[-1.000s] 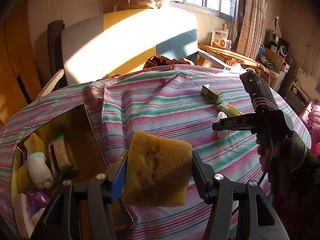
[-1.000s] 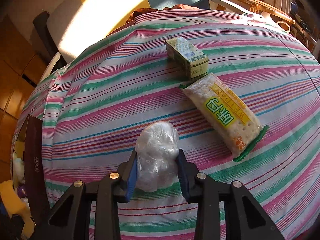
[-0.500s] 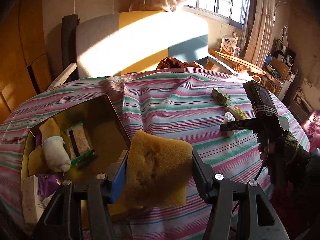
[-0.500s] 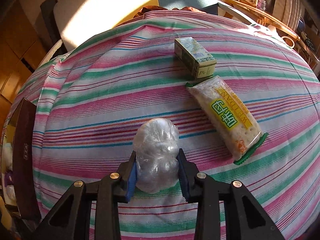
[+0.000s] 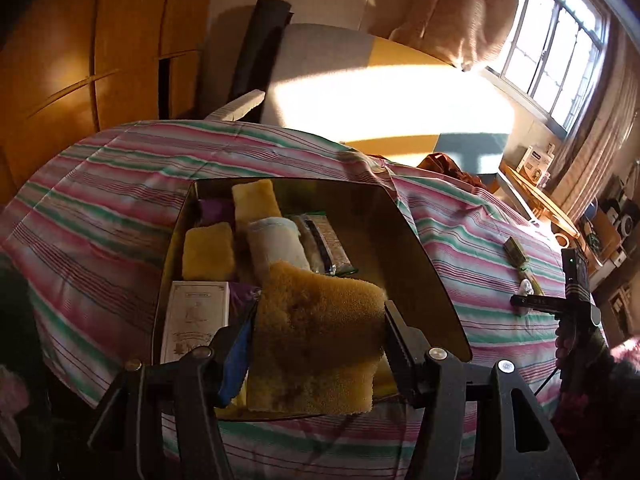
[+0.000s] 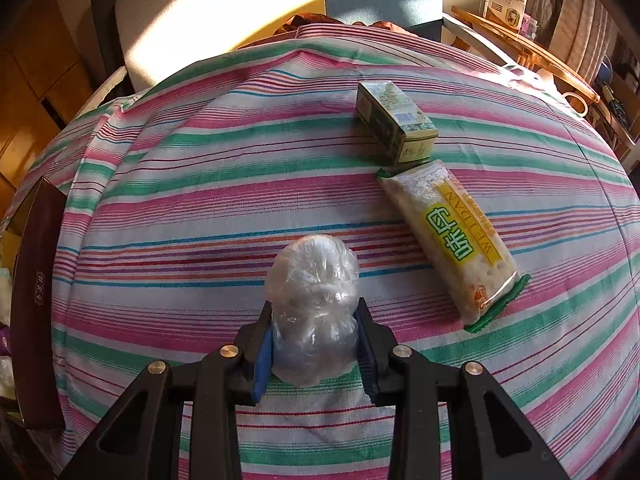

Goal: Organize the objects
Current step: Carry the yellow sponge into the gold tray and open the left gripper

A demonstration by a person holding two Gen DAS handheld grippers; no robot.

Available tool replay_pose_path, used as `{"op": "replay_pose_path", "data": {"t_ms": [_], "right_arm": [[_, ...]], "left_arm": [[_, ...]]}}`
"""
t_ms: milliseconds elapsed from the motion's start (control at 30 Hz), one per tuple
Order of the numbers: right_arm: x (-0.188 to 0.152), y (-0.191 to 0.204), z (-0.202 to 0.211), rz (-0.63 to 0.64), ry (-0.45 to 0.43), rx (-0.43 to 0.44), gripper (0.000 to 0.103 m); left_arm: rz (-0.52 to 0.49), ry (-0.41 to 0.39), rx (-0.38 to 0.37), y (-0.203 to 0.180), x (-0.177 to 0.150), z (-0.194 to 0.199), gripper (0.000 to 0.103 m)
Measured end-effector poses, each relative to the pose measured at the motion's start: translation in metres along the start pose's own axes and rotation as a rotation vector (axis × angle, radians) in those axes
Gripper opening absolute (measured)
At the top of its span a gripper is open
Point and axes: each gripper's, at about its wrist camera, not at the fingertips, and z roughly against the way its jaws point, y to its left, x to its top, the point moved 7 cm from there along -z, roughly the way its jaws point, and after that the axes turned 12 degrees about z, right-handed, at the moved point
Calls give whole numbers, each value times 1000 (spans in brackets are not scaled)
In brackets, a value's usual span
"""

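Both grippers loaded

Your left hand-held gripper (image 5: pixel 318 344) pinches the yellow sponge (image 5: pixel 316 340) above the open box (image 5: pixel 420 264). Your right hand-held gripper (image 6: pixel 314 350) clamps the clear plastic-wrapped bundle (image 6: pixel 312 304) on the striped tabletop (image 6: pixel 200 208), near the cracker packet (image 6: pixel 452 236) and green carton (image 6: pixel 394 122).

Low warm sun pours through the window (image 5: pixel 560 52) at two o'clock, glaring on the sofa (image 5: pixel 384 96); corners fall dark, edges bend, nearest tools in shadow.
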Motion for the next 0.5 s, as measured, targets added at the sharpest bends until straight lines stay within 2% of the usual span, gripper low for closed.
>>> {"op": "replay_pose_path", "data": {"t_ms": [133,267,400,500], "right_arm": [[2,2,-1,11,2,-9,35],[0,0,1,16,3,-13,35],[2,2,0,24,4,-18,35],[2,3,0,27,4,-21,35]], "left_arm": [[52,51,-35,4,-3,-11,60],[6,104,-60,-20,-12,-33,60],[-38,189,-12,-29,-25,-68,62],[-56,227,41,-22,-35,-85,63]]}}
